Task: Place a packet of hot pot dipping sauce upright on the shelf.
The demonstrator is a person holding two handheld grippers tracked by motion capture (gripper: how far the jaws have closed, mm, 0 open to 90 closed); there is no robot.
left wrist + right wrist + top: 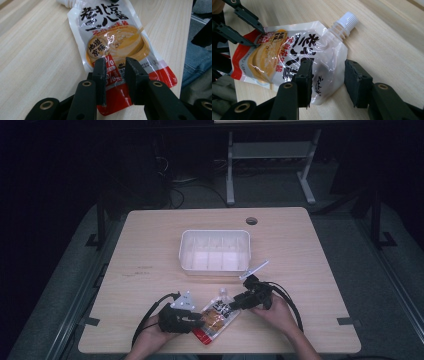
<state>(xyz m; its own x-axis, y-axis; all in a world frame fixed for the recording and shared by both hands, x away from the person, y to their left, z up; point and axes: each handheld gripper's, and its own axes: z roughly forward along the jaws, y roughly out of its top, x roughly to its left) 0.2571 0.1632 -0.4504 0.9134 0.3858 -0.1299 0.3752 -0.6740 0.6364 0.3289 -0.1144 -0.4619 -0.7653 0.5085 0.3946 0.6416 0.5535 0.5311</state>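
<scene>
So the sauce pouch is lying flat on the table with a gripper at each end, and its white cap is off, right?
Not quite: the white cap is on the spout, as the right gripper view shows. The rest holds: the sauce pouch lies flat on the table, with the left gripper at its red bottom end and the right gripper near its spout end.

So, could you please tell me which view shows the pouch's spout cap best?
The right gripper view: the white ribbed spout cap is whole and sharp there. The left gripper view cuts it off at the top edge; in the high view it is a tiny white speck.
</scene>
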